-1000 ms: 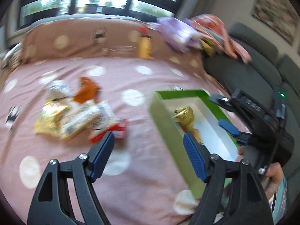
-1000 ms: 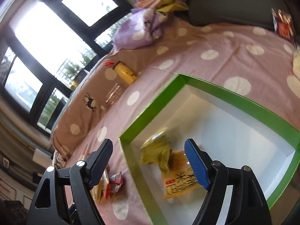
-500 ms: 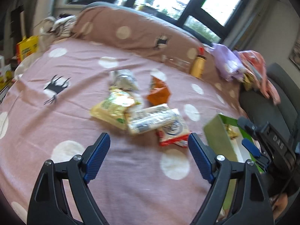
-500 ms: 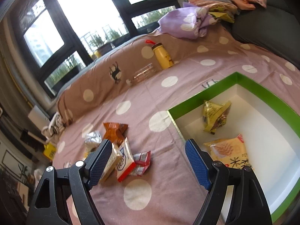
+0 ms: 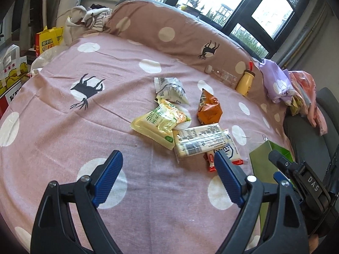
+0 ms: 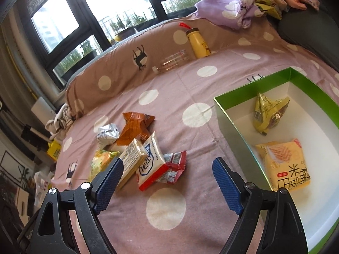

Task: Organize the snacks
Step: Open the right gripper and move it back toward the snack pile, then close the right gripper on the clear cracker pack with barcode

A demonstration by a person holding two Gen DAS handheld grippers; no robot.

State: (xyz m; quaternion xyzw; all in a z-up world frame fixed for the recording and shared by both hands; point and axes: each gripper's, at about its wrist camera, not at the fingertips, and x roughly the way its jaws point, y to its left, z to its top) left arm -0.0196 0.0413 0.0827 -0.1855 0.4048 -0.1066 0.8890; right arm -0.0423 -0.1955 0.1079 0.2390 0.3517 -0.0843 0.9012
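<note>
A heap of snack packets lies on the pink dotted bedspread: a green-yellow packet (image 5: 160,121), a pale wafer pack (image 5: 200,141), an orange packet (image 5: 208,108), a silver packet (image 5: 171,90) and a white-and-red packet (image 6: 151,165) over small red packets (image 6: 174,166). A green box (image 6: 231,124) with a white inside holds a yellow crumpled packet (image 6: 269,112) and an orange rice-cracker packet (image 6: 285,165). My left gripper (image 5: 167,176) is open and empty, just short of the heap. My right gripper (image 6: 167,182) is open and empty, between the heap and the box.
A yellow bottle (image 6: 198,43) and a clear bottle (image 6: 172,60) lie against the brown dotted pillow (image 5: 169,33). Purple and pink clothes (image 6: 233,10) are piled at the far right by a dark sofa. Bags and boxes (image 5: 12,63) stand off the left edge.
Both grippers have swung left, away from the green box and towards the snack heap. The heap now sits in front of both. Both stay open and empty.
</note>
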